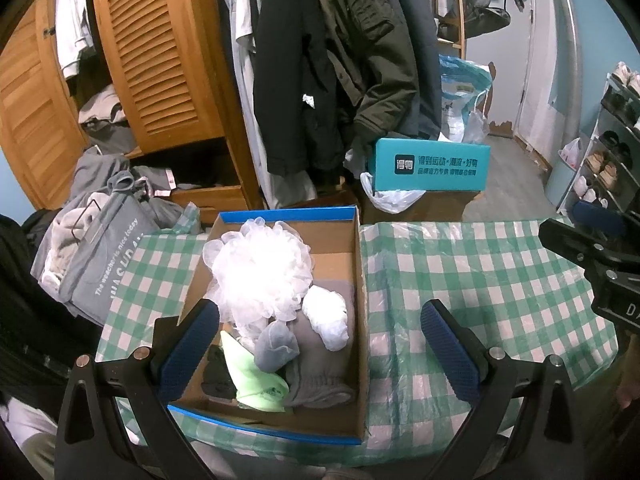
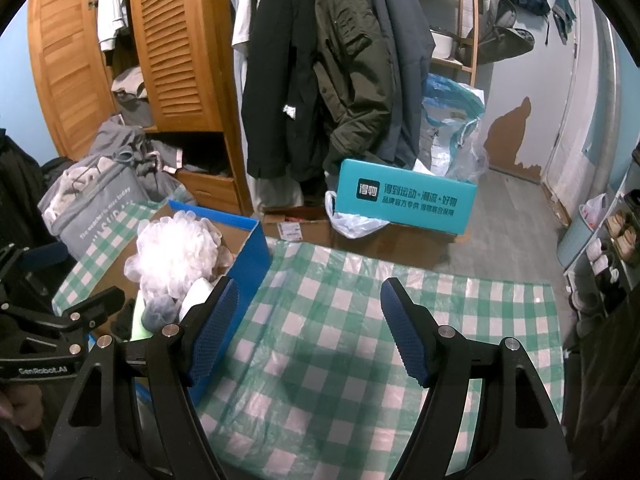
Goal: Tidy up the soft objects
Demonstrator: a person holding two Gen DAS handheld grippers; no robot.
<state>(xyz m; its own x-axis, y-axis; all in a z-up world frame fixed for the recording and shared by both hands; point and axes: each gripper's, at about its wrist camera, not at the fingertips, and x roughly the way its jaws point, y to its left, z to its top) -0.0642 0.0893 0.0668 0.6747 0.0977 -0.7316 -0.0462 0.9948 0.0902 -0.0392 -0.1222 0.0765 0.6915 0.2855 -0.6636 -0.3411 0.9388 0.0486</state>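
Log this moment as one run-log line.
left gripper: open, empty, over box | right gripper: open, empty, over tablecloth | in box: white mesh puff, grey sock, green cloth

**Open cloth to the right, packed box to the left**

Right of the cardboard box [image 1: 280,320] the checked counter [image 2: 340,340] lies bare, a broad lane from near edge to far, and the right gripper [image 2: 308,332] hangs over it with jaws apart and nothing between them. The box's blue right wall [image 2: 248,264] stands up just beside that gripper's left finger. Inside the box the white mesh puff [image 1: 260,272] fills the far half, with socks [image 1: 316,372] heaped in the near half; only a strip of bare floor shows along the far right. The left gripper [image 1: 320,356] straddles the box's near right side, jaws wide. Past the far edge, the teal box [image 2: 404,200] and hanging coats [image 2: 320,72] close things off.
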